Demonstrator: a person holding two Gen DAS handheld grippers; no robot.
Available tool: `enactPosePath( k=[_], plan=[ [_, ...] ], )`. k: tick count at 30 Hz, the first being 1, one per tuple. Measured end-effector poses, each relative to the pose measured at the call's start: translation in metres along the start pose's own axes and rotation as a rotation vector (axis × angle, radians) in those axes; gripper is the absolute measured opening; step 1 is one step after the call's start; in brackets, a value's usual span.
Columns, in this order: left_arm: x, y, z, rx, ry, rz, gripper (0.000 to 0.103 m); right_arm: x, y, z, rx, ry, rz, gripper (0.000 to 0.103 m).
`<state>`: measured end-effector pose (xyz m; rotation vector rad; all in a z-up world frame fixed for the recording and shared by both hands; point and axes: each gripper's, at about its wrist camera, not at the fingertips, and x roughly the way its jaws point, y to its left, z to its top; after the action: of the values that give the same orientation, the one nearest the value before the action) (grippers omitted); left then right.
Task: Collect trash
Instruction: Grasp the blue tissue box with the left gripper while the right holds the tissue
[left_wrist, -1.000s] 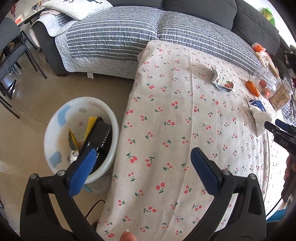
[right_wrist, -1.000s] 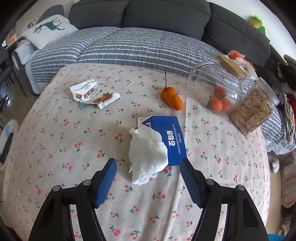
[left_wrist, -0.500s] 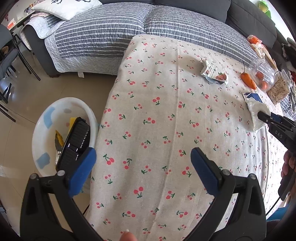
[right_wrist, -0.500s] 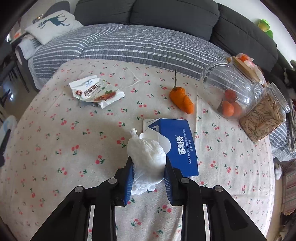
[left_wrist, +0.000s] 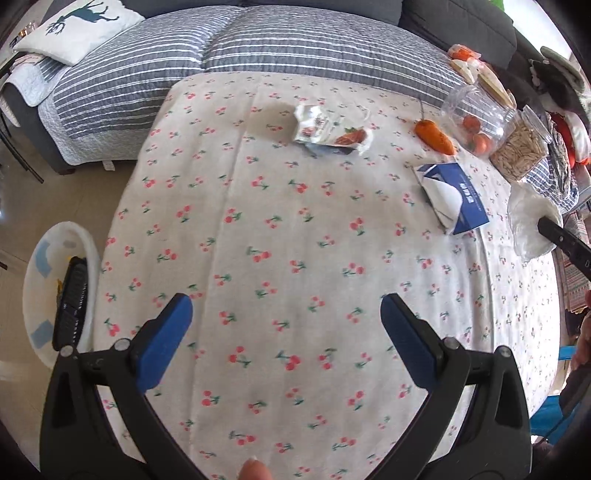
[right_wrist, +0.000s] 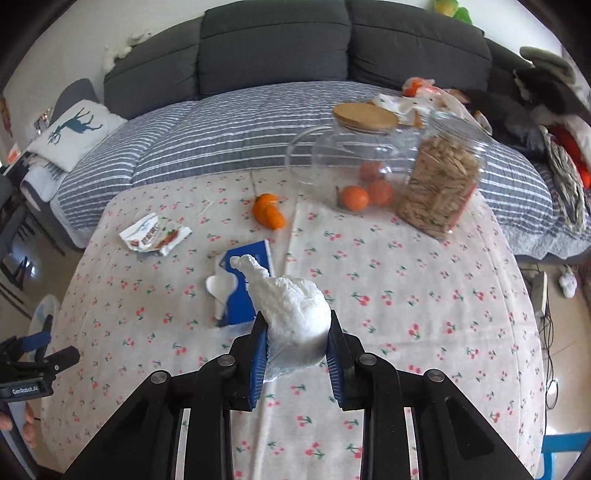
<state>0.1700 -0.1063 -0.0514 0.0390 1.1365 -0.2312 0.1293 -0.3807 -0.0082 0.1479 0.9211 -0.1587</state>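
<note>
Crumpled tissue (right_wrist: 295, 317) being pinched by the right gripper (right_wrist: 295, 350) above the cherry-print tablecloth (right_wrist: 406, 295).

Both blue pads are pressing into the wad's lower half, so the right gripper is grasping it, while the loose twisted tail is sticking out over the blue tissue pack (right_wrist: 243, 291). Being soft, the wad may be compressing and sliding free if the hold slackens on the way to the white bin (left_wrist: 40, 266), which is sitting on the floor off the table's left edge. That tail could also be snagging the pack and dragging it along. The left gripper (left_wrist: 286, 328) is hanging wide open and empty over bare cloth, near the bin side, where the two tools could be crossing paths. The snack wrapper (right_wrist: 153, 236) is lying uncollected, well beyond.
</note>
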Motion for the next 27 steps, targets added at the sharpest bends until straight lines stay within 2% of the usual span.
enactPosePath(
  k=[10, 18, 20, 23, 27],
  plan=[
    [0.039, -0.116, 0.032, -0.011, -0.011, -0.11, 0.099, 0.0, -0.073, -0.02, 0.085, 0.044, -0.03, 0.029],
    [0.07, -0.168, 0.047, -0.048, -0.019, -0.129, 0.078, 0.001, -0.102, -0.025, 0.165, 0.057, -0.002, 0.029],
    [0.074, -0.174, 0.049, -0.053, -0.018, -0.129, 0.074, 0.0, -0.104, -0.025, 0.18, 0.057, 0.009, 0.029],
    [0.079, -0.179, 0.051, -0.056, -0.006, -0.12, 0.058, 0.0, -0.107, -0.024, 0.197, 0.055, 0.017, 0.029],
    [0.079, -0.178, 0.049, -0.056, -0.008, -0.115, 0.053, -0.002, -0.107, -0.024, 0.197, 0.053, 0.018, 0.029]
  ],
)
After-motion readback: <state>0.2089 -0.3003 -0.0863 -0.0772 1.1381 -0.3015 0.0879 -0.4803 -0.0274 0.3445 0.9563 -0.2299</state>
